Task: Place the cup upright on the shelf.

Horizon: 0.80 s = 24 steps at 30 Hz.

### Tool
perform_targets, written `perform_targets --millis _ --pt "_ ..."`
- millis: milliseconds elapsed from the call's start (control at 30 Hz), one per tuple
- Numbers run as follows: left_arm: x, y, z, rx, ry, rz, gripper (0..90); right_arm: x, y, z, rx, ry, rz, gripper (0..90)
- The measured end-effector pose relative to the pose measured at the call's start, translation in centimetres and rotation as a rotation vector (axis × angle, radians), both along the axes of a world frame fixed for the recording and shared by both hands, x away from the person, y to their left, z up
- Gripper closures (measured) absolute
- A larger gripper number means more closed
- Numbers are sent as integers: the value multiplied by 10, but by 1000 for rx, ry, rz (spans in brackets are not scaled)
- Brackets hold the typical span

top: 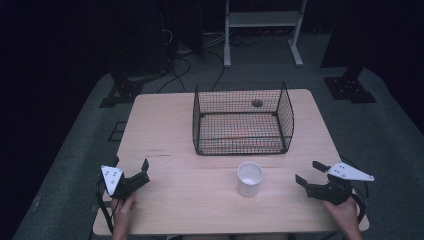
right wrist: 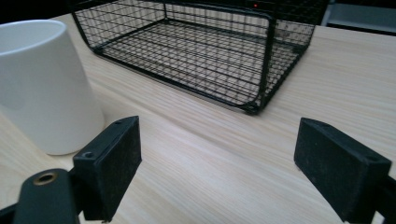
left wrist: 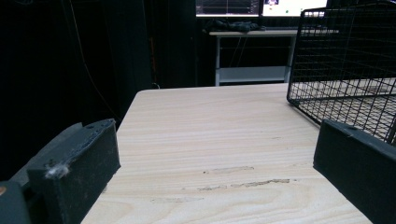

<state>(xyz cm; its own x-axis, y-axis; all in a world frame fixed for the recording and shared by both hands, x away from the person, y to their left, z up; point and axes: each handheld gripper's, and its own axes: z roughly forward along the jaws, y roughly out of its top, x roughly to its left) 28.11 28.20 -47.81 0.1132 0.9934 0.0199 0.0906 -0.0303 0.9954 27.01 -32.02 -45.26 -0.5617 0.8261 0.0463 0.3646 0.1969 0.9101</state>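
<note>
A white cup (top: 249,178) stands upright on the wooden table (top: 165,125), in front of a black wire basket (top: 242,119). My left gripper (top: 131,167) rests near the table's front left, open, with nothing between its jaws. My right gripper (top: 309,172) sits open at the front right, a short way right of the cup. In the right gripper view the cup (right wrist: 44,88) stands just left of the open jaws, and the basket (right wrist: 196,46) lies beyond. The left gripper view shows bare table (left wrist: 210,140) ahead and the basket's corner (left wrist: 345,70) at the right.
A small dark round object (top: 257,103) lies at the back of the basket. Black stands (top: 120,92) and cables sit on the floor behind the table, with a white shelf frame (top: 262,22) farther back. The tabletop's left half is bare wood.
</note>
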Motion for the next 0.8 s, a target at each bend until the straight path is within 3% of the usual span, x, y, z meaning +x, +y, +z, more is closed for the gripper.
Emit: perform_targets --millis 567,800 --pt "0 1 0 -4 0 -2 0 0 31 18 24 10 138 134" --pt "0 1 0 -4 -1 -5 0 -7 49 22 2 -1 196 134"
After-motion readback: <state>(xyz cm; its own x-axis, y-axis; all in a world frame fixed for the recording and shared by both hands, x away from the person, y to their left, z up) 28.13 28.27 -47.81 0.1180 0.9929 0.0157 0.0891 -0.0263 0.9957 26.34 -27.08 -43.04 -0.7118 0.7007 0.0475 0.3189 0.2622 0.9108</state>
